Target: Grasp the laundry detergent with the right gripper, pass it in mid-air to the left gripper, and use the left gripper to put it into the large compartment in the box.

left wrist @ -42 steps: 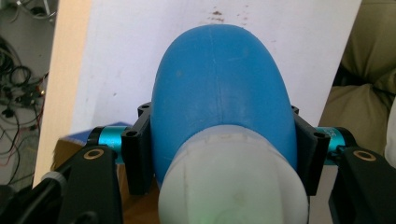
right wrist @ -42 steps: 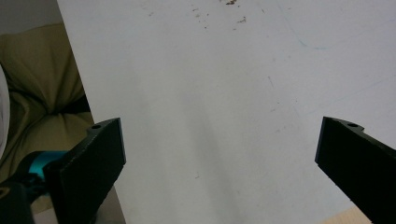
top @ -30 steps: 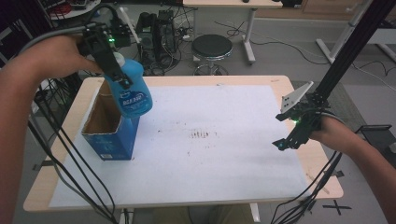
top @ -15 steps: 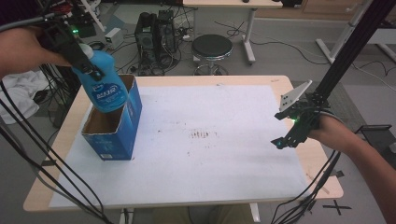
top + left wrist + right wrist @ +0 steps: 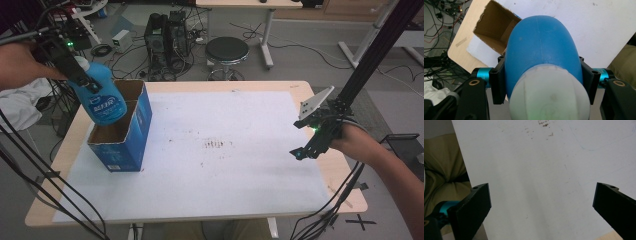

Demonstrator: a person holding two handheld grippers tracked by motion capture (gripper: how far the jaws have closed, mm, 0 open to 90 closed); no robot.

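bottle hangs tilted above the open box, left hand-held gripper clamped near its cap for carrying, right hand-held gripper spread empty over the worktop.

White lettering on the blue bottle's label, too small to read

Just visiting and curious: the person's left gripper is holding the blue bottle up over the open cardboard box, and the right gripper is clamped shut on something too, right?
Not quite. The right gripper is open and empty, its jaws spread wide over the white table cover, as the right gripper view shows. The rest holds: the left gripper grips the blue bottle above the open cardboard box.
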